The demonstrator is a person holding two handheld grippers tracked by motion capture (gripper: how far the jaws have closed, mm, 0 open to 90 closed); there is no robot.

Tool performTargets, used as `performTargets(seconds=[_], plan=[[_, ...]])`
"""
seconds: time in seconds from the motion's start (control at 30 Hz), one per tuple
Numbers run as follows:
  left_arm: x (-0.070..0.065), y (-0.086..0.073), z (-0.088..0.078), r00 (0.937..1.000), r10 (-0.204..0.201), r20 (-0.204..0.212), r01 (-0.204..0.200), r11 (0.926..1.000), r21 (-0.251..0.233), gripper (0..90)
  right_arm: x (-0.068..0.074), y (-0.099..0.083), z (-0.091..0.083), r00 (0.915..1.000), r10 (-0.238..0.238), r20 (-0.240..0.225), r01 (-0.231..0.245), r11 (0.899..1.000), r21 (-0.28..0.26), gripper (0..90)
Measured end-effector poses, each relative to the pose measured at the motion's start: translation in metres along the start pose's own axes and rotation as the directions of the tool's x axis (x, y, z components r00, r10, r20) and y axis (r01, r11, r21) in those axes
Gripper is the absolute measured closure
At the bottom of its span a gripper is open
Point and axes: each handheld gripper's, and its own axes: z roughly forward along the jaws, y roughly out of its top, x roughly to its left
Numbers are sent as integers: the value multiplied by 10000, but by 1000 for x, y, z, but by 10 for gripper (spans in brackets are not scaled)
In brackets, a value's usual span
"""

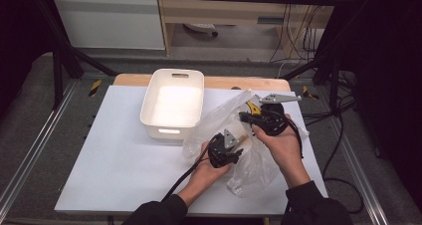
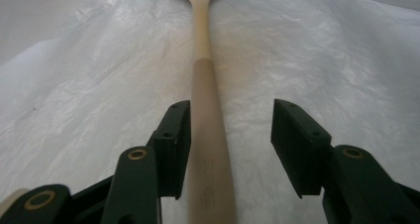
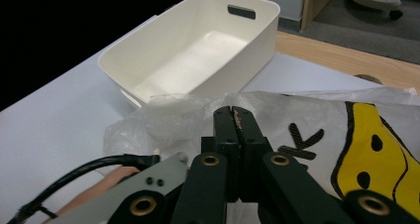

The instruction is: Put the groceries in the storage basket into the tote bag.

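Two sets of fingers over white table (image 1: 114, 155): left spread around spoon (image 2: 205, 135), right pinching bag (image 3: 317, 115).

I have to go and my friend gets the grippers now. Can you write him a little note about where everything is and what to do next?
Left gripper: open, the wooden spoon lies between its jaws, along one pad, not squeezed.
Right gripper: pinched shut on the edge of the clear plastic bag.
Spoon: handle toward the left gripper, its bowl end pointing into the bag.
White bin: beside the bag on the white table, nothing in it.
Done: bag held by its edge, spoon lined up with it.
Left: probably settle whether the spoon goes in or comes out; I can't tell which.
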Motion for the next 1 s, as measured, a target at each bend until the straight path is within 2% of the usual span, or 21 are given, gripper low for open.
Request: performTargets(seconds=[0.13,0.2,0.43,0.5,0.57,0.63,0.87,1.0], plan=[[-2,-3,-14,9999,-69,144,72,9998,-208,480,-2,-7,5,9999,156,-62,-156,9999,51,900],[-2,-3,-21,9989,-248,402,260,9992,-317,471,-3,-10,8,9999,119,-88,-118,9999,70,900],[-3,-8,-47,9960,-427,784,473,9971,-589,427,-2,-19,16,10000,57,-52,-56,9998,212,900],[-6,-7,-52,9952,-275,938,334,9975,-622,391,-2,-22,19,9999,46,-96,-44,9996,291,900],[-9,-7,-59,9962,-50,865,101,9983,-579,366,-1,-25,21,9999,-4,-112,8,9995,326,900],[-9,-10,-65,9964,-47,845,87,9989,-471,321,-2,-28,21,9999,17,-140,-12,9994,354,900],[4,-12,-82,9929,-722,944,787,9947,-667,288,-6,-40,21,9996,228,-164,-222,9990,394,900],[11,-11,-90,9879,-1102,1093,1196,9893,-838,269,-8,-44,21,9991,326,-255,-319,9991,283,900]])
